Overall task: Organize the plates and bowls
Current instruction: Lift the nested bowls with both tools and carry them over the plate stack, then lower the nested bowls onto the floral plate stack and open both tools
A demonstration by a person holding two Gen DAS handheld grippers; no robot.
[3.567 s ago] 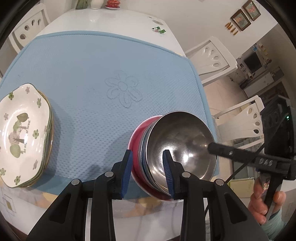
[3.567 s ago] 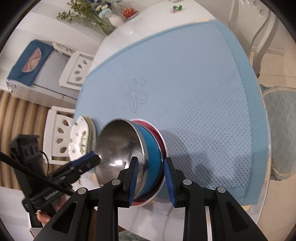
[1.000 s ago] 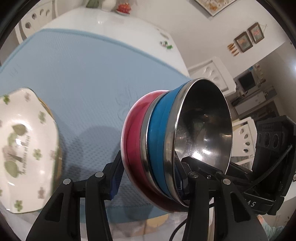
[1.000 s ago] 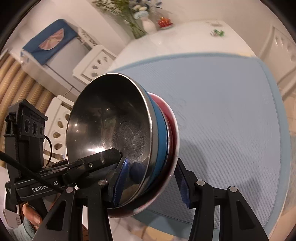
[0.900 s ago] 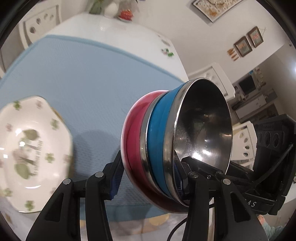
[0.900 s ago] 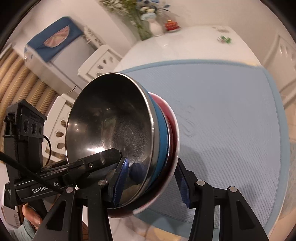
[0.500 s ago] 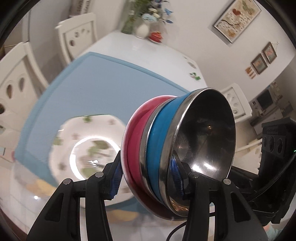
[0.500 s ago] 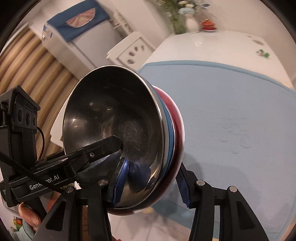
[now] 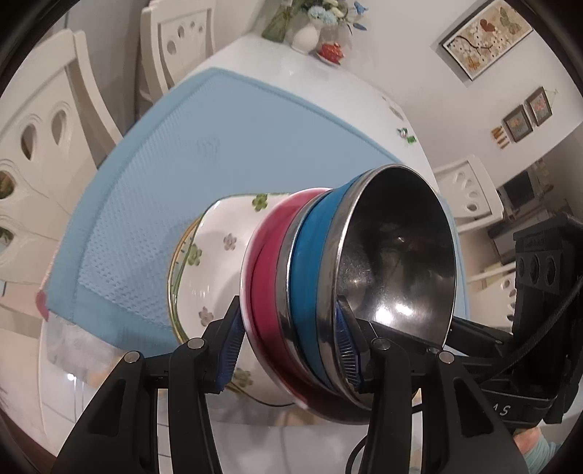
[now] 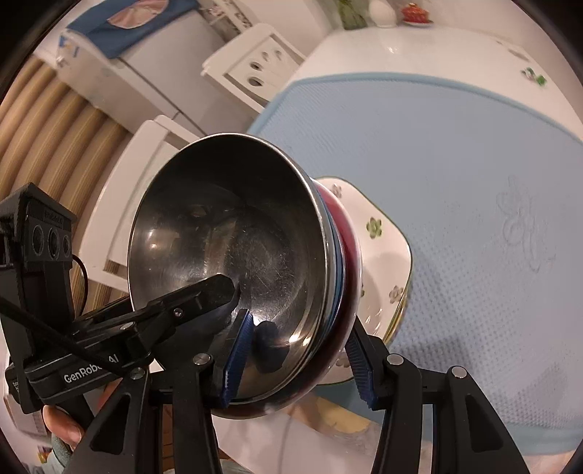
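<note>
Two tongs grip one nested stack of bowls (image 9: 328, 284) from opposite sides of its rim, and the stack hangs tilted in the air between them. The left tongs (image 9: 289, 348) stand partly open, clamped across the stack's wall: one blue ribbed pad presses the red outer bowl (image 9: 264, 269) from outside, the other lies inside the steel bowl (image 9: 397, 251) against its polished inner face. The right tongs (image 10: 297, 355) hold the same way at the far side of the rim, one pad inside the steel bowl (image 10: 233, 233), the other on the red outside wall. In the right wrist view the inner finger of the left tongs reaches into the steel bowl just beside the right pad.

The stack has three layers: steel innermost, a blue bowl (image 9: 309, 262) around it, the red one outermost. Its open mouth faces toward the person's side.

Directly below and behind the stack lies a pile of white plates with green flower print (image 9: 215, 262), resting near the front corner of a light blue textured mat (image 9: 226, 146). Whether the red bowl touches the top plate cannot be told. The mat covers much of a white table (image 9: 328, 87). At the far end of the table stand a white vase with flowers (image 9: 308, 32) and a small red dish (image 9: 331, 51). White chairs (image 9: 182, 40) ring the table.
</note>
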